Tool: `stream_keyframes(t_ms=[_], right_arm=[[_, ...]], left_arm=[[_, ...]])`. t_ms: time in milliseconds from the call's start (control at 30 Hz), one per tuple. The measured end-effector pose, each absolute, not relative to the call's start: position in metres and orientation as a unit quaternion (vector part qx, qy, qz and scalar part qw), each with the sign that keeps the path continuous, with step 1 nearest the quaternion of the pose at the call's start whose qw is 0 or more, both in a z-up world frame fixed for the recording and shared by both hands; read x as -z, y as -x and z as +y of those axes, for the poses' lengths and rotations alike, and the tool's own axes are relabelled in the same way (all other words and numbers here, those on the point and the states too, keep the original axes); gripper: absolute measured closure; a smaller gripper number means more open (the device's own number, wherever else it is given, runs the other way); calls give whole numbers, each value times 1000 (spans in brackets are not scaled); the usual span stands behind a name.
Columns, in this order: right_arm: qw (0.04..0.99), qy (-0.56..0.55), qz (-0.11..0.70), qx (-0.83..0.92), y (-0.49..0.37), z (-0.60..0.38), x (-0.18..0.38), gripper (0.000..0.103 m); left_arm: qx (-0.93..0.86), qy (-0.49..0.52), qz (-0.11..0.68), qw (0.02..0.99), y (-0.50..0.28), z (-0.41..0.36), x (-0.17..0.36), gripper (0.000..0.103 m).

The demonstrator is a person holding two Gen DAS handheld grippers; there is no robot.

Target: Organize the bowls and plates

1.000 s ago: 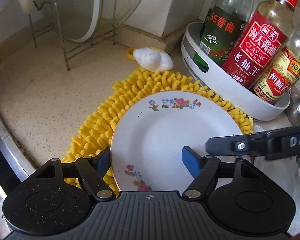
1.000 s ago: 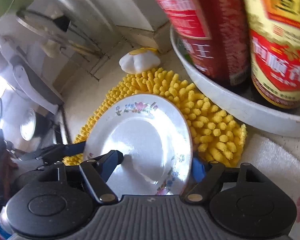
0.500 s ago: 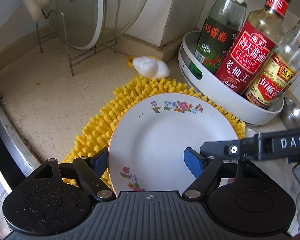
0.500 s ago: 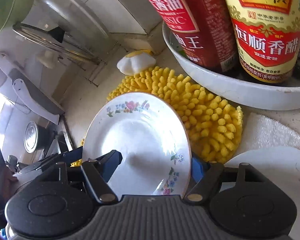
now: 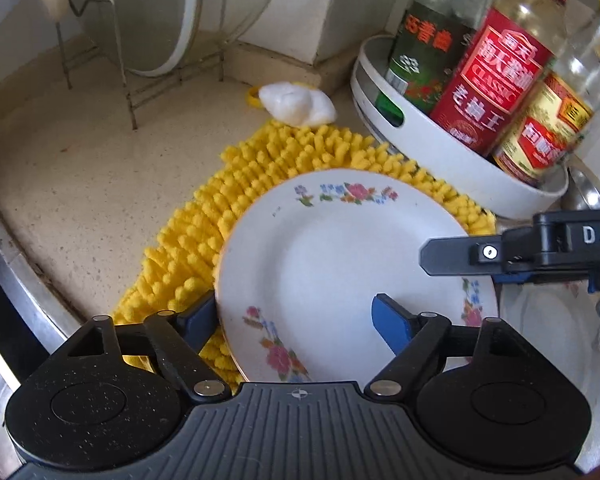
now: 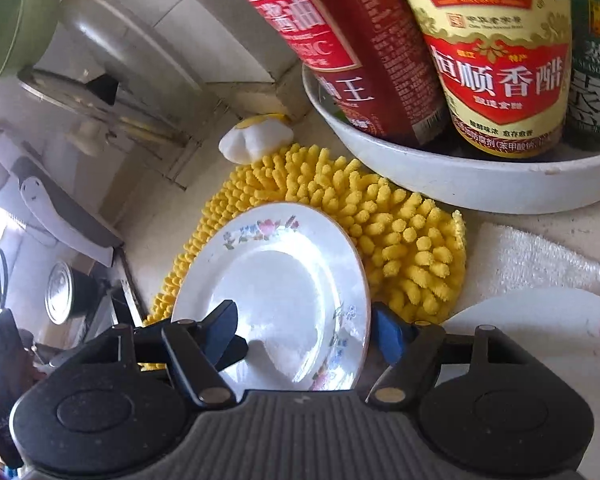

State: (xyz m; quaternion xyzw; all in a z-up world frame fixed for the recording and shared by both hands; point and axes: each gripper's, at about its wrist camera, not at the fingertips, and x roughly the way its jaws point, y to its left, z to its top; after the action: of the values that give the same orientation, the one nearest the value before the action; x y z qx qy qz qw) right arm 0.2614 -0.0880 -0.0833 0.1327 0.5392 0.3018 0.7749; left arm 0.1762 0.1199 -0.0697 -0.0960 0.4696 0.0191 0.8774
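Speckled beige countertop (image 5: 80, 184) carried the lot, with tiled wall behind and a metal sink edge along its left side. Item one: floral plate (image 5: 340, 264), white with flower sprays on the rim, lay on a yellow chenille mat (image 5: 228, 216) near the counter's front edge. Item two: left gripper (image 5: 296, 316), jaws straddling the plate's left rim, one blue pad outside the edge and one over the plate face; the jaws were opening, wider than a second earlier, and neither pad appeared to press on the plate. Item three: right gripper (image 6: 304, 332), straddling the opposite rim, jaws closing from a wider setting, gaps visible at both pads. Judged: the plate had been handed from one side to the other, the left letting go as the right moved to take it, so the plate was not yet lifted or stacked. Also changed: both views had drawn back slightly, showing more of the counter. Left wrist view alone showed the right gripper's black finger reaching in from the right, a lid rack (image 5: 112, 52) at the back-left corner, and a metal spoon (image 5: 580, 196) beside the white tray (image 5: 440, 152) of sauce bottles. Right wrist view alone showed a second plate (image 6: 540, 332) at the front right, clearly floral, lying on a white cloth (image 6: 532, 256), probably the stacking target.
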Motion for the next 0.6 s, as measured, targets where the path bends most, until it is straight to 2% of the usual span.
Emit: stream_keyframes(t_ms=[267,467,600], right_arm=[[785,-105,534,-296,-261,-76,86,22],[781,-107,541,-293,-259,-77,81,23],[781,-110,537,-298,-254,-76,73,23]], left_arm=[[-25,112,468,876,-188,123,72,12],[-30,118,461,879,-180,126,65,18],[-43,110,447,886,-176,125,54,18]])
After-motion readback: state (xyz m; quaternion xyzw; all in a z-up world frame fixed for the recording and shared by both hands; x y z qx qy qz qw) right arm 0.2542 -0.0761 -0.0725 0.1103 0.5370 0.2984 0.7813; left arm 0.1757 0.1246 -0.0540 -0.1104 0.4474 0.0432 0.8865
